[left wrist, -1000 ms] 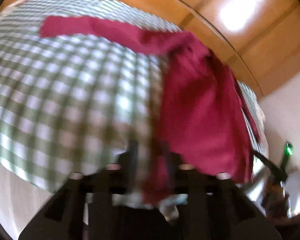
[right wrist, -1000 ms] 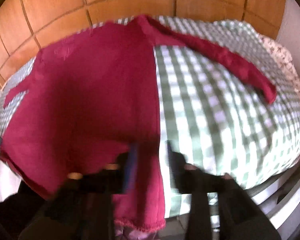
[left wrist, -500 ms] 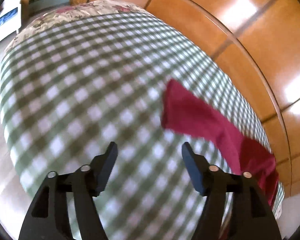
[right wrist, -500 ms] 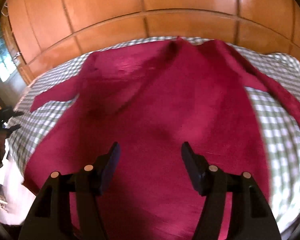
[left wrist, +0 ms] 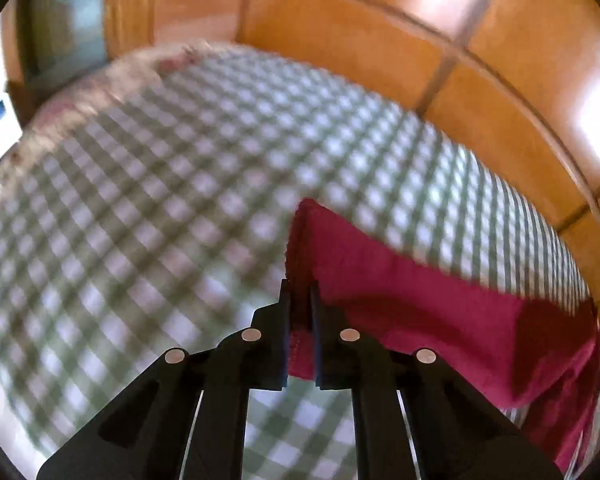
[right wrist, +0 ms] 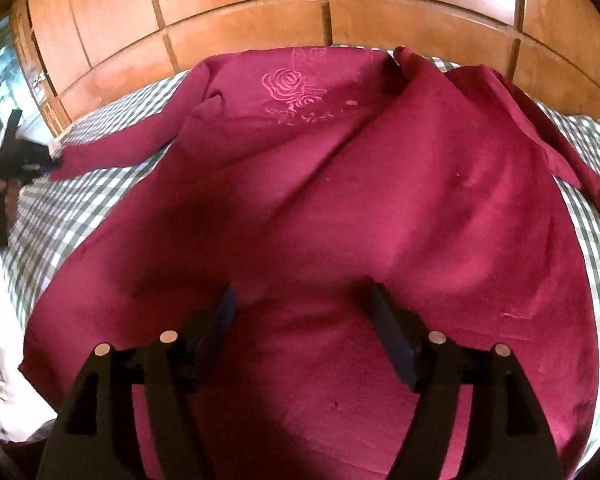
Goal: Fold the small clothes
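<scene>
Left wrist view: blurred w/ motion. Left tool (left wrist: 300, 300) has just clamped down on the cuff end of 1 sleeve (left wrist: 380, 280) of the red garment; cloth shows between the pads. Rest of sleeve trails right, cut off at frame edge. Checked bedspread (left wrist: 160, 200) under it; bed's far end too smeared to read.

Right wrist view: right tool (right wrist: 302, 312) released, jaws have just been widening, nothing between them, above 1 red garment (right wrist: 380, 200) spread on bed. Rose embroidery (right wrist: 292, 88) near top. Hem hidden behind tool. 2 sleeves visible; right one cut off.
</scene>
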`<state>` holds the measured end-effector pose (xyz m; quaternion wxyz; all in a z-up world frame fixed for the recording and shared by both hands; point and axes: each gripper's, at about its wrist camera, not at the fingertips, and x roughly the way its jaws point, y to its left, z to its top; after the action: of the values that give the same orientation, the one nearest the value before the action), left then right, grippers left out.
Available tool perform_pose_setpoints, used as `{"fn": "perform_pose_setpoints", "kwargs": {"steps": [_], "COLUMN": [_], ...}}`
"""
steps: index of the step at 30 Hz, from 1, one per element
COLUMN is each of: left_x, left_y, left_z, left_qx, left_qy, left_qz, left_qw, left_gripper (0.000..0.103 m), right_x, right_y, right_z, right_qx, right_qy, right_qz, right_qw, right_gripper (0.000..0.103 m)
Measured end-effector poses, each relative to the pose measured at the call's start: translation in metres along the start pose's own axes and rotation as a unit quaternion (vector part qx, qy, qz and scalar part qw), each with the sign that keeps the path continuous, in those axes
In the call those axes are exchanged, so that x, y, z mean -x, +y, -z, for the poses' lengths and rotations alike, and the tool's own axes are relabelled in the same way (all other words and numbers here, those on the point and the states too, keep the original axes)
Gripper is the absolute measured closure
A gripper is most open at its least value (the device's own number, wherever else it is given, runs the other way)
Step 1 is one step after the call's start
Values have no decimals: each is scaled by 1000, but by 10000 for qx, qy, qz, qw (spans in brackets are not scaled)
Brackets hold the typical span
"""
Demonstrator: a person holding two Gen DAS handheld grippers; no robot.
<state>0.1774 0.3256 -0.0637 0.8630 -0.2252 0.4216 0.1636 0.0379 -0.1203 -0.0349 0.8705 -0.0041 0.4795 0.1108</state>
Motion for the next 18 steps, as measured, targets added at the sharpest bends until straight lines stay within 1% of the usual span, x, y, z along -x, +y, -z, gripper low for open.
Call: {"fn": "perform_pose_setpoints", "kwargs": {"steps": [4, 6, 7, 8, 9, 11, 12, 13, 14, 16, 17, 18], "left_x": [27, 42, 52, 59, 62, 50, 44, 38, 36, 31, 27, 21], "left_y": [23, 31, 36, 41, 46, 53, 51, 46, 40, 34, 37, 45], "left_z": [-30, -41, -45, -45, -45, -35, -25, -10, 3, 25, 32, 38], "left_qx": [204, 231, 214, 215, 253, 154, -18, -320, -576, -896, -874, -696], "left_qy": [-608, -926, -1143, -1255, -1284, -986, -817, -667, -625, -590, -489, -332], "left_qz": [-390, -623, -805, -906, -952, -1022, -1096, -1142, -1230, -1506, -1555, -1543], "left_qw": [9972, 9935, 9899, 9877, 9868, 9898, 9906, 9907, 9888, 9828, 9827, 9850], "left_gripper": [96, 97, 97, 97, 97, 97, 97, 97, 97, 97, 97, 97], "right_x": [-3, -5, -5, -5, -6, -6, -6, -7, -7, -6, -7, -6], "right_y": [0, 2, 2, 3, 3, 1, 0, 0, 1, 0, 0, 0], "right_z": [0, 1, 2, 2, 3, 3, 3, 3, 2, 2, 2, 2], "right_qx": [-6, 34, 58, 75, 87, 75, 76, 98, 112, 117, 121, 128], "right_qy": [-34, -67, -88, -103, -115, -132, -137, -127, -108, -90, -92, -95], "right_qz": [-4, 30, 50, 60, 61, 32, 21, 27, 31, 19, 26, 39], "right_qw": [10000, 10000, 9999, 9999, 9999, 9999, 9999, 9999, 9999, 9999, 9999, 9999], "right_gripper": [29, 28, 27, 27, 27, 26, 26, 26, 26, 26, 26, 26]}}
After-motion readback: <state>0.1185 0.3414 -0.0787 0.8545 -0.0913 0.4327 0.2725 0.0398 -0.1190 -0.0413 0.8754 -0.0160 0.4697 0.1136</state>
